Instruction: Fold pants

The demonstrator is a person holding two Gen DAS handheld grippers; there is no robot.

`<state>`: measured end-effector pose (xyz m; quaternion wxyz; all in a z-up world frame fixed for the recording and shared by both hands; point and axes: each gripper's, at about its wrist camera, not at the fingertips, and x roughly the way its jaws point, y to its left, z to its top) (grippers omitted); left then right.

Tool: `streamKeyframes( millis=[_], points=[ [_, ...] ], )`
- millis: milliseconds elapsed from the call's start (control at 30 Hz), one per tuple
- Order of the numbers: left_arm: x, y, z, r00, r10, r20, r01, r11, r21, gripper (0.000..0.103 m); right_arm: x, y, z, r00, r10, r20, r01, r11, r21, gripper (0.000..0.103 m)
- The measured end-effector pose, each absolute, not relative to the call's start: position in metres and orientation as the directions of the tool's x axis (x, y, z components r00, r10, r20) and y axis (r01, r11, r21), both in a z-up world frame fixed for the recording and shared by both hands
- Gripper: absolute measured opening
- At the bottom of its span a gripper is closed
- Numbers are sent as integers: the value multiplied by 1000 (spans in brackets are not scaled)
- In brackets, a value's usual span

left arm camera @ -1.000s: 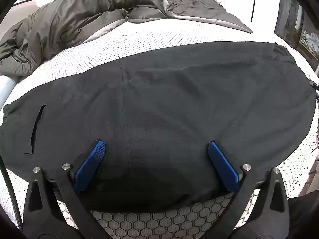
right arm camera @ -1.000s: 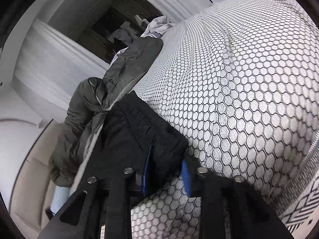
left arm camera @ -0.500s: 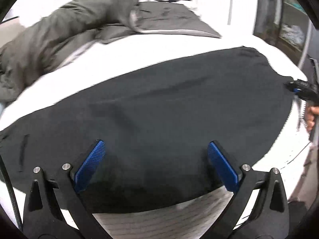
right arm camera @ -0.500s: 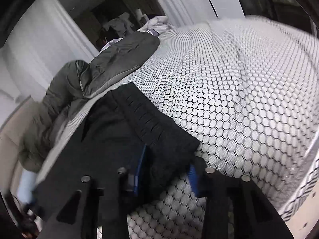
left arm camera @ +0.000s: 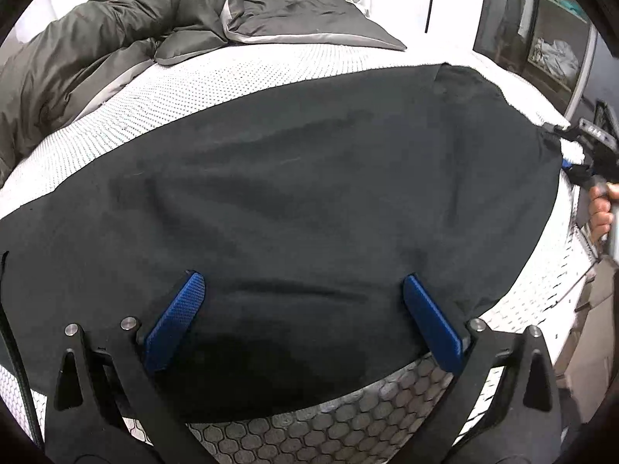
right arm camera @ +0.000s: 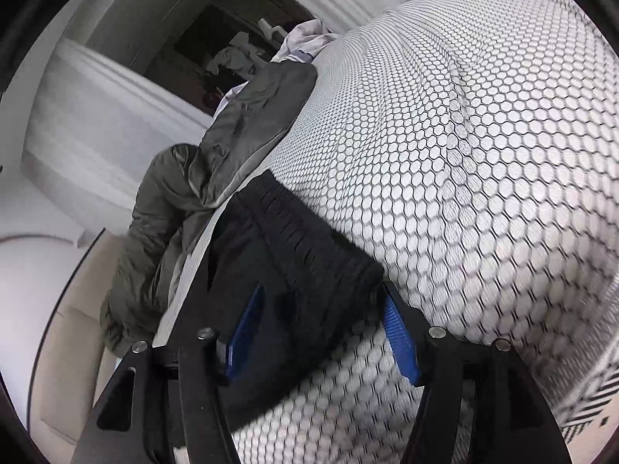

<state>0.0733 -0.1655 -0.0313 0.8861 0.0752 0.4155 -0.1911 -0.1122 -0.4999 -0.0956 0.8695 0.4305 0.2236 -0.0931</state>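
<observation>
**Black pants spread flat on the bed, both tongs open over them**

The black pants [left arm camera: 309, 193] lie spread across the bed [left arm camera: 271, 73], on a white cover printed with a dark honeycomb pattern. They take up most of the near part of the mattress, with a few soft creases running through the cloth. Their ribbed waistband [right arm camera: 309, 247] sits at the right-hand end, its corner lying on the honeycomb cover.

The left gripper [left arm camera: 305, 321] hangs above the near edge of the pants with its blue pads [left arm camera: 174, 324] set wide apart. Nothing is caught between them; the dark cloth simply lies underneath.

The right gripper [right arm camera: 325, 332] is at the waistband corner. Its jaws have just been opening, and the blue pads [right arm camera: 402, 344] now stand clear on either side of the corner. The cloth lies between them, but neither pad presses on it, so the pants are no longer gripped there. From the left camera this gripper shows at the far right edge of the pants, with the fingers of the person's hand [left arm camera: 601, 208] wrapped round its handle.

At the far side of the bed a dark olive quilt [left arm camera: 116, 34] is bunched up in a heap, and a matching pillow [left arm camera: 301, 15] lies flat beside it. Beyond the bed there is a white wall and a dark shelf [left arm camera: 549, 38] with some light things on it.
</observation>
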Motion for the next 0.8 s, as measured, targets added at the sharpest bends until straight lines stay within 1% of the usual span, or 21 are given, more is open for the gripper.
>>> streamKeyframes(
  millis=[33,67,100,200,333,433,533,633,733,800],
  points=[
    [73,-166,-30,579,-287,-763,405,913,-36,102,-110,-500,-96,884,27,-466,356,609,709,60],
    [73,-167,-29,578,-291,-762,411,911,-36,102,-104,-502,-96,882,8,-471,370,607,703,49],
    [73,-170,-30,579,-285,-764,416,909,-24,102,-101,-502,-94,879,-8,-476,382,609,695,27],
    [72,-173,-39,587,-269,-764,415,910,-2,103,-93,-499,-88,888,-34,-459,388,594,705,15],
    [70,-169,-40,591,-284,-755,410,912,-23,103,-83,-477,-47,917,-54,-396,331,658,676,14],
    [65,-156,-36,574,-308,-758,405,912,-64,103,-78,-449,-12,937,-24,-349,264,703,660,14],
    [57,-132,-30,581,-324,-747,380,919,-104,102,-70,-409,21,945,18,-326,195,770,607,14],
    [48,-98,-25,604,-309,-735,339,934,-114,102,-40,-354,51,945,94,-313,103,824,558,14],
    [40,-60,-19,632,-290,-719,286,949,-132,102,-8,-295,70,932,187,-309,1,853,521,14],
    [36,-36,-16,650,-272,-710,247,959,-141,102,18,-243,84,909,278,-310,-99,867,488,14]
  ],
)
